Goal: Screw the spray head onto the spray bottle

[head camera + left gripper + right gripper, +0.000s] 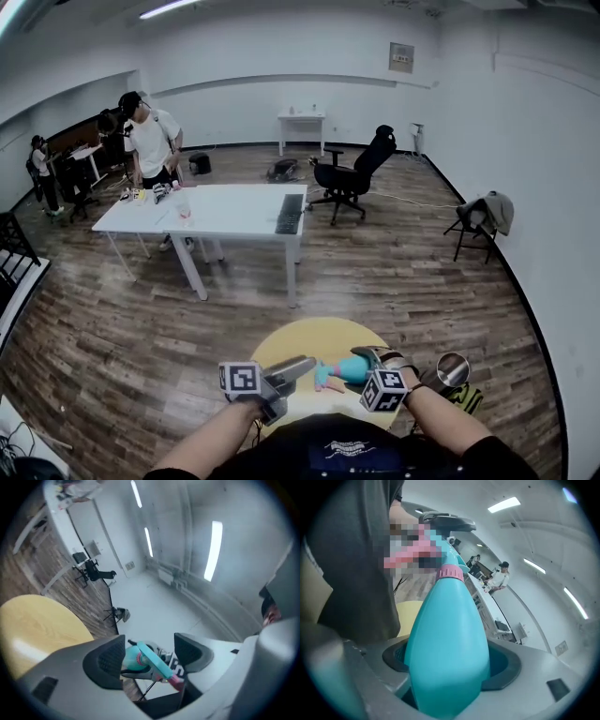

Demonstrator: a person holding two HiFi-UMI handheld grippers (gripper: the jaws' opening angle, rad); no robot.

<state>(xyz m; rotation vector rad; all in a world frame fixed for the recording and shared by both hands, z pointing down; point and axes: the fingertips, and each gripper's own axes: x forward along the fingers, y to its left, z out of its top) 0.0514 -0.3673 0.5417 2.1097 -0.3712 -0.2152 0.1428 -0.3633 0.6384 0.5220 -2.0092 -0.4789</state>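
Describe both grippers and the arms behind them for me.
The left gripper and right gripper both have light grey moulded bodies with dark, textured pads. Each carries a white cube printed with black square markers. The forearms are uncovered, and the person wears a dark top.

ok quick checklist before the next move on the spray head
1. Spray bottle clamped in right gripper: ok, pads press both sides.
2. Left gripper open: ok, jaws apart and pressing nothing.
3. Spray head lined up with the left gripper: ok, it shows in the gap between the jaws.
4. Pink collar on the bottle neck: ok, it sits there.
5. Collar fully tight: cannot tell.
6. Yellow table under the work: ok.
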